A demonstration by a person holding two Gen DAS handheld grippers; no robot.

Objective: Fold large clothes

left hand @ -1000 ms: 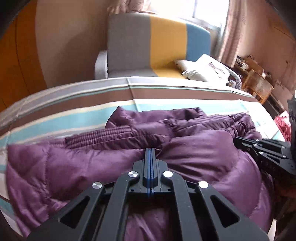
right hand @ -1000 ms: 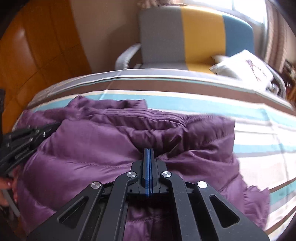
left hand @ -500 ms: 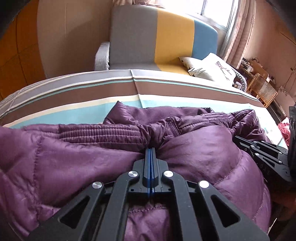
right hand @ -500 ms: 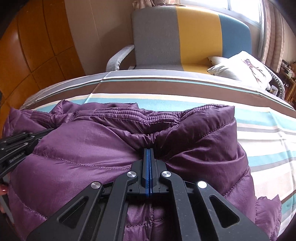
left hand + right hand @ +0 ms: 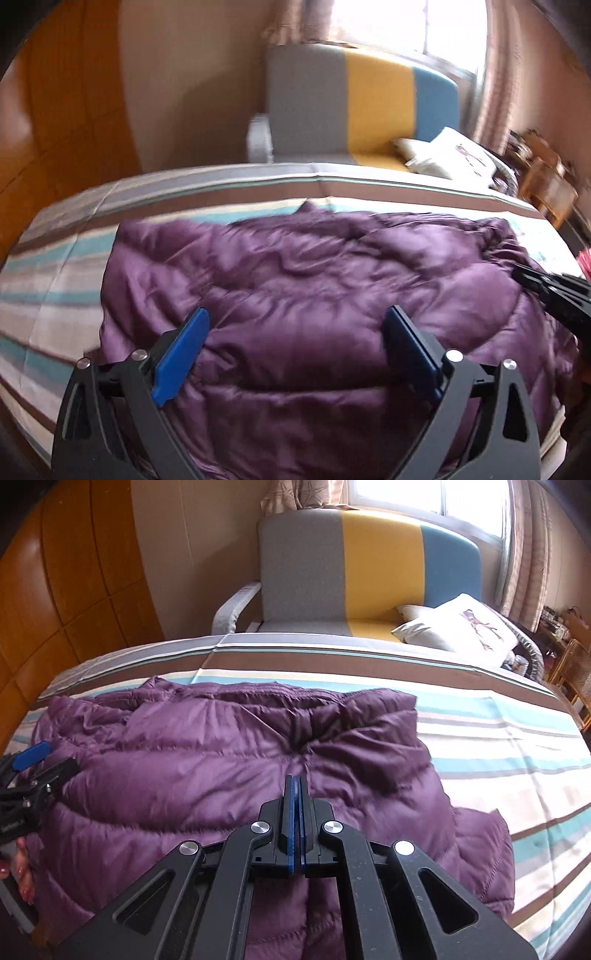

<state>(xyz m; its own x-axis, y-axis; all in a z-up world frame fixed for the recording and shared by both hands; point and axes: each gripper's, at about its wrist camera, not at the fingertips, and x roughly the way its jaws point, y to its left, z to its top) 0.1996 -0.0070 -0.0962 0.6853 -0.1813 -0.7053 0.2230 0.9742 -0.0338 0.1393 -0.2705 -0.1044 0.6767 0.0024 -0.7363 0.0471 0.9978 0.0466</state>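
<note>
The purple down jacket (image 5: 229,760) lies folded over on the striped bed cover (image 5: 509,760), taking up the near left part of the bed, with its quilted panels puffed up and a ribbed edge running along its far side. A loose flap of the same fabric sticks out at its near right corner.

The right gripper (image 5: 295,779) is closed, its 2 blue pads pressed flat together at the surface of the jacket; fabric puckers toward the tips, but whether any cloth is caught between the pads cannot be told.

The left gripper (image 5: 297,332) has just been opening and now stands with its jaws spread wide above the jacket, the blue pads (image 5: 181,354) clear of the cloth and nothing held between them. The left wrist view is blurred. In the right wrist view this gripper shows at the left edge, with fingers of the hand (image 5: 20,864) holding it beneath.

Beyond the bed stands an armchair (image 5: 306,572) in grey, yellow and blue bands, with 1 white cushion (image 5: 454,627) on its seat. Orange wooden panelling (image 5: 70,590) covers the left wall; a curtained window (image 5: 424,494) is behind the chair.
</note>
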